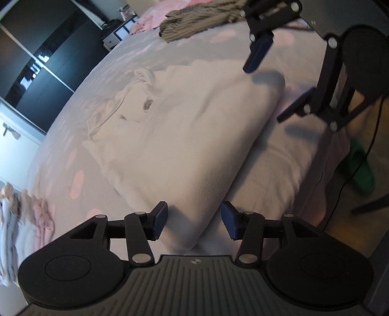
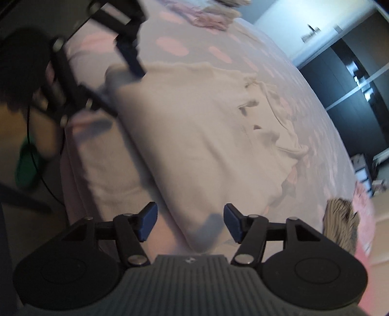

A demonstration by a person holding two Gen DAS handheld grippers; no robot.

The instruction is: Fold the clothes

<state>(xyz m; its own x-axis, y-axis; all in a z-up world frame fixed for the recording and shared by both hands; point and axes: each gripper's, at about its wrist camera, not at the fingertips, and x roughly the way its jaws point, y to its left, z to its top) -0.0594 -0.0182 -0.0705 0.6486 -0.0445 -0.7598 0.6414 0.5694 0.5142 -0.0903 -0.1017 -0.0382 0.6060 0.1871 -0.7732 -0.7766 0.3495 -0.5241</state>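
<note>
A white garment (image 1: pixel 184 136) lies folded flat on the bed, its bunched collar end toward the far side; it also shows in the right wrist view (image 2: pixel 199 136). My left gripper (image 1: pixel 194 222) is open and empty, just above the garment's near corner. My right gripper (image 2: pixel 190 222) is open and empty above the opposite near corner. Each gripper shows in the other's view: the right gripper (image 1: pixel 279 90) at upper right, the left gripper (image 2: pixel 121 85) at upper left, blurred. Both hover over the garment's near edge.
The bed (image 1: pixel 73 155) has a pale cover with pink spots. A brown striped garment (image 1: pixel 194 21) lies at the far end, also in the right wrist view (image 2: pixel 340 226). Pink clothes (image 1: pixel 39 214) lie at the left. Dark wardrobe (image 1: pixel 36 60) beyond. A green item (image 1: pixel 359 170) is on the floor.
</note>
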